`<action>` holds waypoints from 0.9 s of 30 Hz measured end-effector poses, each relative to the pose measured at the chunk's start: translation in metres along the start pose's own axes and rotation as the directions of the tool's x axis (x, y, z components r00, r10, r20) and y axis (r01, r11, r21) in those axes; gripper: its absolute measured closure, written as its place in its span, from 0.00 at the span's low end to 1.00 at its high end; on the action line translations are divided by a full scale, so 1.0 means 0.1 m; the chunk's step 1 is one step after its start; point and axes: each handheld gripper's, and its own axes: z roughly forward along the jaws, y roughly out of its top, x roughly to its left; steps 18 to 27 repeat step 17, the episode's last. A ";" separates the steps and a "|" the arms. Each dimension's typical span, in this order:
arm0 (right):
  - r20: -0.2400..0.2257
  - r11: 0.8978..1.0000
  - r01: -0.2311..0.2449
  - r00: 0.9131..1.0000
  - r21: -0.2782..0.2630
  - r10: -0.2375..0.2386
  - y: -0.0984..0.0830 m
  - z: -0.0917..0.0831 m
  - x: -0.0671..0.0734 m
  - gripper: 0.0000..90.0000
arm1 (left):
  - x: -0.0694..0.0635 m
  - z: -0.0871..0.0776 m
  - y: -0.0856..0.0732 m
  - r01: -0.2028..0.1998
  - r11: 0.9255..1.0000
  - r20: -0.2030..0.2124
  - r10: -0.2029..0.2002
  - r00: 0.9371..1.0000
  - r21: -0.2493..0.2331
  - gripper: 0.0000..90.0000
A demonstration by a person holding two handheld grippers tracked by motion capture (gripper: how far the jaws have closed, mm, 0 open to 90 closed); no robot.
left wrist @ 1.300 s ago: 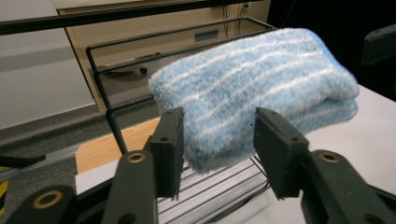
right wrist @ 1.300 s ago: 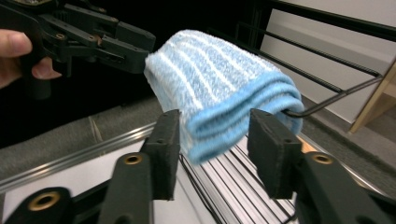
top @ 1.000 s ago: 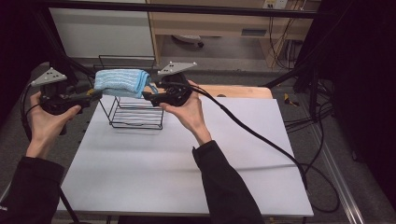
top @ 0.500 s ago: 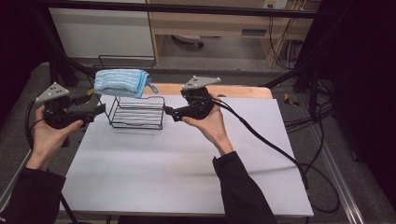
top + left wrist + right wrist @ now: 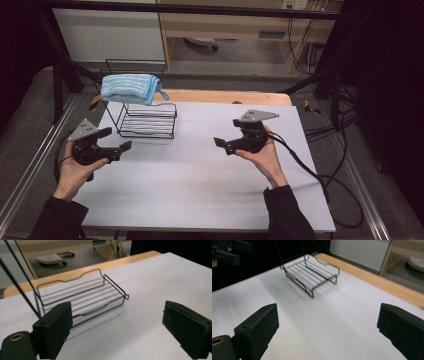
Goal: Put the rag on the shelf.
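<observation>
Two tongs, left point(image 5: 121, 148) and right point(image 5: 223, 144), jaws just widened, nothing between. Blue towel point(image 5: 129, 89) draped atop wire rack point(image 5: 146, 120), beyond both. Hanging apparently finished; withdrawal left.

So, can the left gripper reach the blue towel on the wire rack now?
Probably yes: the left gripper is open and empty, and the blue towel lies exposed on top of the wire rack, nothing between.

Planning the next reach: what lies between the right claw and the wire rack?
Nothing: in the right gripper view, bare white table runs from the open right claw to the wire rack.
</observation>
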 end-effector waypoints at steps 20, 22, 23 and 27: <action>0.065 0.987 -0.155 0.986 0.050 0.152 -1.23 -0.64 -0.42 0.01 | -0.27 0.27 -0.56 -0.023 0.996 0.072 0.017 0.997 0.085 0.12; 0.065 0.987 -0.155 0.986 0.050 0.152 -1.23 -0.64 -0.42 0.01 | -0.27 0.27 -0.56 -0.023 0.996 0.072 0.017 0.997 0.085 0.12; 0.065 0.987 -0.155 0.986 0.050 0.152 -1.23 -0.64 -0.42 0.01 | -0.27 0.27 -0.56 -0.023 0.996 0.072 0.017 0.997 0.085 0.12; 0.065 0.987 -0.155 0.986 0.050 0.152 -1.23 -0.64 -0.42 0.01 | -0.27 0.27 -0.56 -0.023 0.996 0.072 0.017 0.997 0.085 0.12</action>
